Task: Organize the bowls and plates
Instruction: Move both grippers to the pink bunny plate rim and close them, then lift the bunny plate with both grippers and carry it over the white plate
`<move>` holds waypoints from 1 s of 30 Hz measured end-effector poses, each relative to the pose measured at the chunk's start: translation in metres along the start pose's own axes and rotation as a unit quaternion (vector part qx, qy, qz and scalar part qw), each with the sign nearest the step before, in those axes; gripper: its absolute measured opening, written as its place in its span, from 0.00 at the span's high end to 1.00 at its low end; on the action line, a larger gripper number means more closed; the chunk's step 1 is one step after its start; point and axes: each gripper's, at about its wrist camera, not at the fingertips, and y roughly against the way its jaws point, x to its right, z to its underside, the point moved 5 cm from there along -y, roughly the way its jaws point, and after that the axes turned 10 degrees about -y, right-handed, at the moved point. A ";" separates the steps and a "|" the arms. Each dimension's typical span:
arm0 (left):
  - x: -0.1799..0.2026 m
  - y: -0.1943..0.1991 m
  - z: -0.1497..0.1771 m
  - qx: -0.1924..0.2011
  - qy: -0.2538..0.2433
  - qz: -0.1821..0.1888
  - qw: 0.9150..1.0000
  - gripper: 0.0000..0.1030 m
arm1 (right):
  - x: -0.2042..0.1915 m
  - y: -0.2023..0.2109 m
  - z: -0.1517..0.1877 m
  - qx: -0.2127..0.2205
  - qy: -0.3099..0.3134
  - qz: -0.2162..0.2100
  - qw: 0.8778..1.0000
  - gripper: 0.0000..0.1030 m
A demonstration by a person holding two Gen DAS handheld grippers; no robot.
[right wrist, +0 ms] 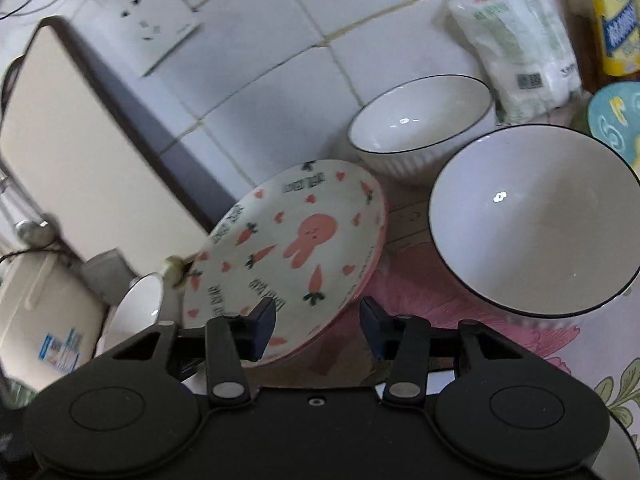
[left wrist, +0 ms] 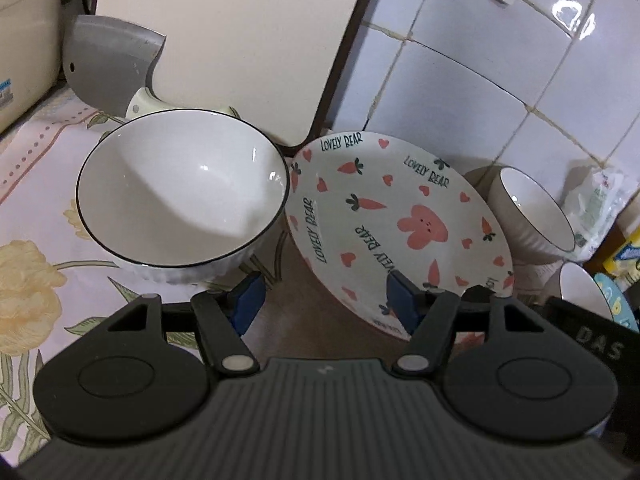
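Observation:
A patterned plate [left wrist: 400,224] with pink rabbit, carrots and "LOVELY BEAR" lettering lies in the middle of the counter; it also shows in the right wrist view [right wrist: 296,248]. A white black-rimmed bowl [left wrist: 180,196] stands left of it. My left gripper [left wrist: 326,304] is open, its right finger over the plate's near rim, its left finger near the bowl. My right gripper [right wrist: 318,326] is open, straddling the plate's near rim without closing on it. Two more white bowls stand right of the plate: a far one [right wrist: 420,116] and a near one [right wrist: 536,220].
A cream cutting board [left wrist: 224,40] leans on the tiled wall [left wrist: 500,60]. A cleaver [left wrist: 108,64] leans behind the left bowl. A plastic packet [right wrist: 516,36], a yellow bottle [right wrist: 616,20] and a teal dish [right wrist: 618,120] sit at the right. A floral cloth [left wrist: 32,240] covers the counter.

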 end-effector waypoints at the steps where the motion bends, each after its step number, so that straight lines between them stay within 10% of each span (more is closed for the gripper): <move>1: -0.001 -0.001 0.000 -0.002 0.005 0.001 1.000 0.38 | 0.001 -0.003 0.000 0.003 -0.005 0.007 1.000 0.49; 7: -0.001 -0.007 0.001 -0.022 0.034 0.019 0.999 0.78 | 0.011 -0.019 -0.002 0.020 -0.031 0.029 0.999 0.73; 23: 0.007 -0.016 -0.003 -0.004 0.015 -0.002 1.000 0.79 | 0.013 -0.034 -0.005 0.026 -0.025 0.025 0.999 0.81; 30: 0.028 0.002 -0.004 -0.005 -0.096 -0.034 0.995 0.76 | 0.005 -0.027 -0.004 -0.002 0.029 0.029 0.999 0.78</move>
